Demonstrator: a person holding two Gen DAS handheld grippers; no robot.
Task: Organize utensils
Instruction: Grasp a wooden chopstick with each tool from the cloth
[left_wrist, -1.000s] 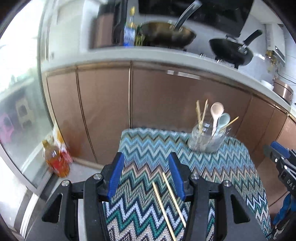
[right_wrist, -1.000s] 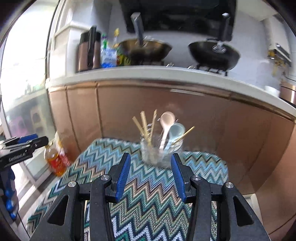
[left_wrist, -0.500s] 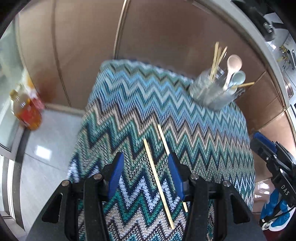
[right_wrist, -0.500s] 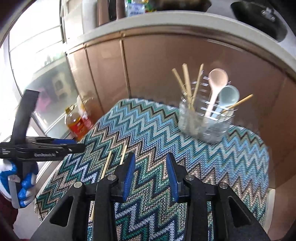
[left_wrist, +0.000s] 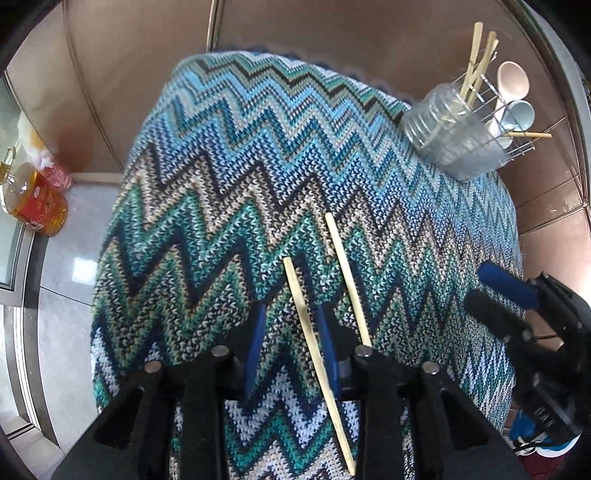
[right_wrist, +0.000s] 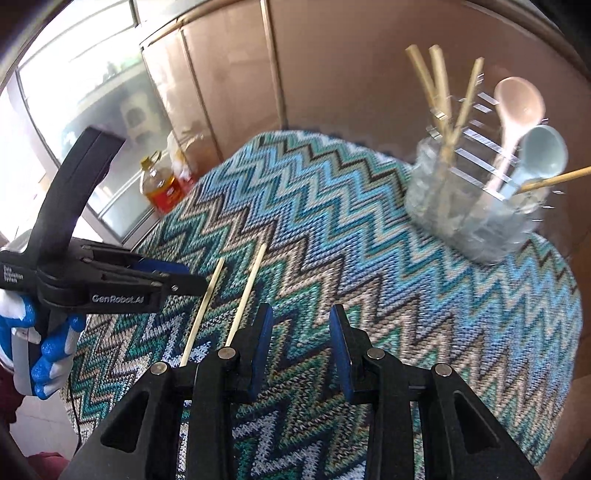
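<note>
Two pale wooden chopsticks lie side by side on the zigzag-knit cloth (left_wrist: 258, 166). The left chopstick (left_wrist: 306, 325) (right_wrist: 201, 314) runs between the blue pads of my left gripper (left_wrist: 291, 347) (right_wrist: 192, 278), close to the right-hand pad. The jaws are closing and the pads do not press it. Just outside that pad lies the right chopstick (left_wrist: 346, 273) (right_wrist: 245, 295). My right gripper (right_wrist: 301, 347) (left_wrist: 484, 291) hangs open over bare cloth, to the right of both chopsticks. A clear utensil holder (left_wrist: 454, 144) (right_wrist: 465, 218) at the cloth's far right holds several chopsticks and two spoons.
Brown cabinet doors (right_wrist: 332, 74) rise behind the cloth-covered surface. An oil bottle (left_wrist: 33, 199) (right_wrist: 160, 186) stands on the tiled floor at the left. A blue-and-white gloved hand (right_wrist: 48, 354) holds the left gripper.
Both grippers tipped downward and sank toward the cloth. The left jaws narrowed around the left chopstick. The right jaws narrowed slightly.
</note>
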